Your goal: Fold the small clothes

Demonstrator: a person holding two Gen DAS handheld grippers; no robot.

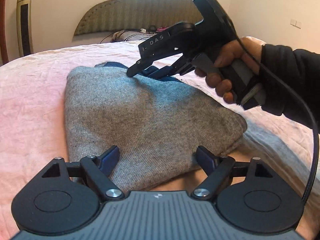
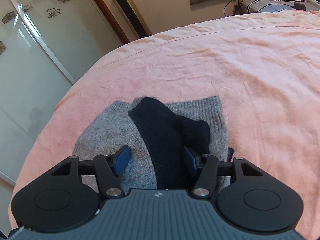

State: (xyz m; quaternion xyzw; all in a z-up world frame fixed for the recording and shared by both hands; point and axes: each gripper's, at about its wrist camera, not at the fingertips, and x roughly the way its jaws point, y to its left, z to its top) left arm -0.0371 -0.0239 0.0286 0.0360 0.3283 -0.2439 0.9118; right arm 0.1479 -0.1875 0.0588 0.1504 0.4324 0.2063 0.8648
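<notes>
Here both tools, left (image 1: 157,158) and right (image 2: 156,161), spread over the grey garment (image 1: 140,116) on pink bedding (image 2: 250,70).

We see a bed under a pink sheet (image 2: 240,64), a padded olive headboard (image 1: 140,10), cream walls (image 1: 270,4), a gold tower fan (image 1: 25,20), and flower-patterned sliding doors (image 2: 30,50).

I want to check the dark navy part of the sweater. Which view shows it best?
The right wrist view: the navy part lies in full sight across the grey sweater, between the open right hand-held gripper. The left wrist view shows only slivers at the far edge.
</notes>
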